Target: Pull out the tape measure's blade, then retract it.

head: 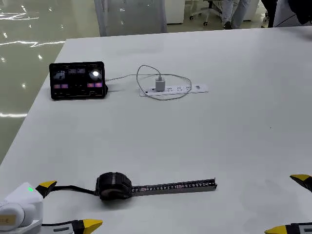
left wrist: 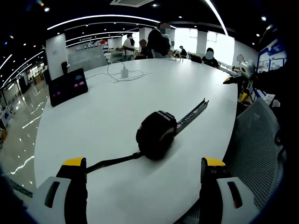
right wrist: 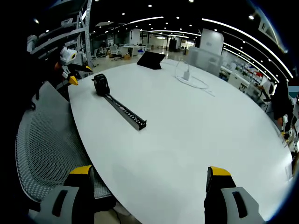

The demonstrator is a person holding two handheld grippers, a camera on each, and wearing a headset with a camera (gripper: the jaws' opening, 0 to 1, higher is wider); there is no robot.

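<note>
At the bottom left of the head view is the left gripper (head: 69, 204). Its two yellow-tipped jaws are spread wide apart and it holds nothing. Far back on the left side of the white table (head: 204, 141) a dark tablet (head: 78, 80) stands up with its screen lit. Just in front of the left gripper lies the tape measure (head: 114, 185), a round black case resting on the table near the front edge. A thin black strap (head: 73, 188) runs from the case toward one yellow tip; I cannot tell if it touches the tip. In the left gripper view the case sits ahead of the jaws, in the gap between them, and the jaws do not touch it. The blade (head: 175, 186) is pulled out of the case. It lies flat on the table and points to the right. Far back near the middle, a white cable (head: 146, 73) loops from the tablet to a white charger (head: 160, 84) plugged into a flat power strip (head: 183, 89). At the bottom right is the right gripper (head: 288, 204). Its jaws are wide apart too, it holds nothing, and it is well away from the end of the blade.
</note>
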